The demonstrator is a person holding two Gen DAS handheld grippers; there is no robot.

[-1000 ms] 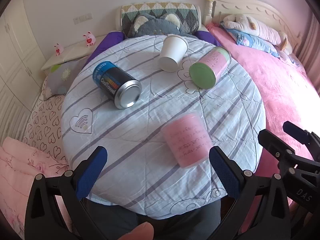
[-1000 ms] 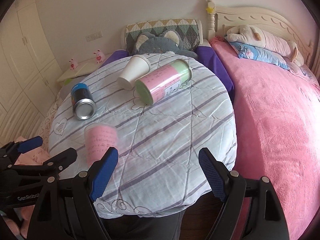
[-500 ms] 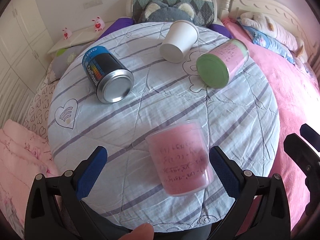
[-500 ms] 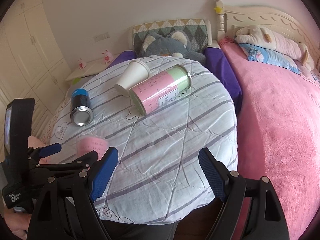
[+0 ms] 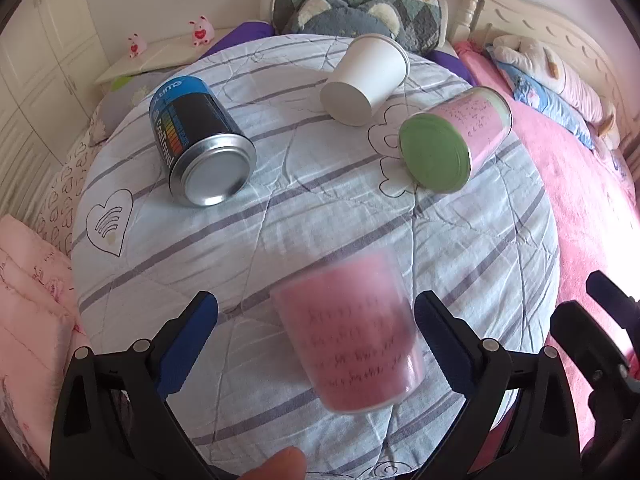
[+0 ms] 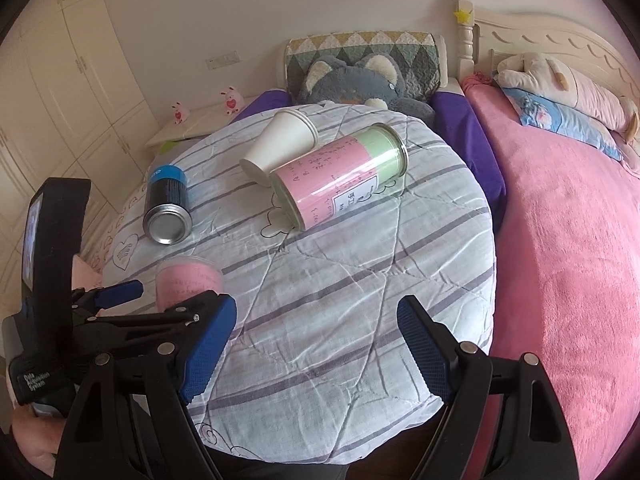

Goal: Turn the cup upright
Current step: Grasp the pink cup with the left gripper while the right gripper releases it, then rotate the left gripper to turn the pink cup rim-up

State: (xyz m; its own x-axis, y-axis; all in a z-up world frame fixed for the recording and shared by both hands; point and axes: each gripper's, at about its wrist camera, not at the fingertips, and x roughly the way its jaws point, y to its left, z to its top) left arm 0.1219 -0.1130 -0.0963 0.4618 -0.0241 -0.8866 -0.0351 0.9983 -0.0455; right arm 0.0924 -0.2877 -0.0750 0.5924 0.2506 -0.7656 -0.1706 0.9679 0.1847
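A pink cup (image 5: 348, 332) with handwriting stands mouth-down on the striped round table (image 5: 320, 208); it also shows in the right wrist view (image 6: 186, 282). My left gripper (image 5: 316, 332) is open, with the cup between its blue fingers, nearer the right one, not touching. A white paper cup (image 5: 366, 80) lies on its side at the back. My right gripper (image 6: 316, 350) is open and empty over the table's front edge. The left gripper (image 6: 152, 300) shows beside it.
A blue and black can (image 5: 200, 144) lies on its side at the left. A pink and green canister (image 5: 456, 140) lies on its side at the right. A pink bed (image 6: 568, 240) borders the table on the right. A grey plush (image 6: 360, 80) sits behind.
My left gripper has moved forward and down so that the pink cup now sits between its open fingers. My right gripper has shifted a little; its jaws stay open.
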